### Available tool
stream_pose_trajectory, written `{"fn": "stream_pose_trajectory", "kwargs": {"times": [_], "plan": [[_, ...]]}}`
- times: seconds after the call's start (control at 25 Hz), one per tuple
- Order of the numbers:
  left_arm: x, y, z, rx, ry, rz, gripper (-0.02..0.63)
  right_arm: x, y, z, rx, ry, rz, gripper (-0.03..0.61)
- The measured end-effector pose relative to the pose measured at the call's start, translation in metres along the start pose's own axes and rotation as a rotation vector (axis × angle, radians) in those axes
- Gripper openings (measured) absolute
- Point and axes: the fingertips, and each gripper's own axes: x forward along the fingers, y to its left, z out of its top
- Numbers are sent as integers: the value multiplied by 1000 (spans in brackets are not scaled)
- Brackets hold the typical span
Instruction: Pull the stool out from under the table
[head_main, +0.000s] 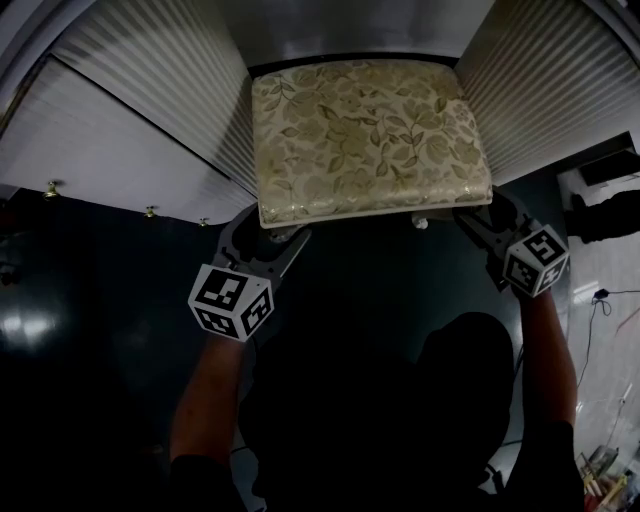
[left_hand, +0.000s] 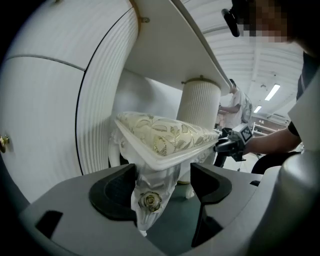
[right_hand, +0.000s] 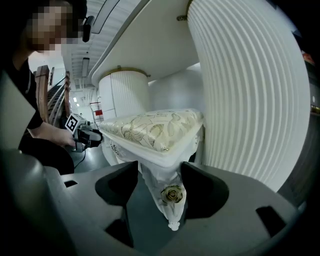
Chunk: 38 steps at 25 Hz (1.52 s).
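**White stool in the table's kneehole, a gripper on each front leg**

Stool (head_main: 370, 135) sits between the two ribbed white pedestals (head_main: 180, 85) of the table (left_hand: 170, 45), most of the seat back under the tabletop; only its front edge is level with the pedestal fronts. Cushion (left_hand: 165, 132) is cream with a gold leaf pattern, set on a white moulded frame; seat looks level from the head view.

Left gripper (head_main: 275, 238) is at the stool's front-left corner, marker cube toward the person; its own view shows the left front leg (left_hand: 155, 185) standing between spread jaws; leg lies against the left pad, clear gap to the right pad, so no squeeze. A gold carved rose (left_hand: 150, 201) sits low on that leg.

Right gripper (head_main: 478, 218) is at the front-right corner; its own view shows the right front leg (right_hand: 167, 182) filling the gap, both pads touching the leg's wide upper part, pinching it; the leg tapers free below the pads.

Floor (head_main: 100, 300) is dark and glossy; small brass knobs (head_main: 50, 188) along the left drawer fronts.
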Motion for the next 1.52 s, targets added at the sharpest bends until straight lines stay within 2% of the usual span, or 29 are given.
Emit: {"fn": "stream_pose_trajectory", "kwargs": {"times": [0.2,0.28,0.48,0.68,0.8,0.88,0.96,1.04,1.12,1.24,1.36,1.52], "plan": [[-5,6,-2,41,22,-81,339,5,2,-1,62,-26,-54,253],[-4,9,0,56,32,-96,339,5,5,0,68,-20,-49,253],[2,4,-5,95,73,-34,347,1,5,3,41,23,45,253],[-8,8,6,129,41,-9,348,-1,5,2,43,60,69,253],[-6,12,13,136,72,-44,357,-3,5,7,68,54,82,253],[-6,8,17,66,110,-111,357,-6,8,12,130,56,100,253],[-9,8,23,-55,136,-150,360,-11,8,23,254,53,139,255],[-13,17,33,-198,139,-137,360,-14,2,33,428,47,174,255],[-15,26,41,-303,157,-108,360,-13,-5,43,568,45,165,254],[-13,30,41,-395,212,-81,360,-10,-10,46,618,93,124,255],[-11,28,35,-536,241,-84,360,-8,-8,45,637,129,107,253],[-12,26,33,-606,266,-80,359,-9,-6,43,673,153,137,255]]}}
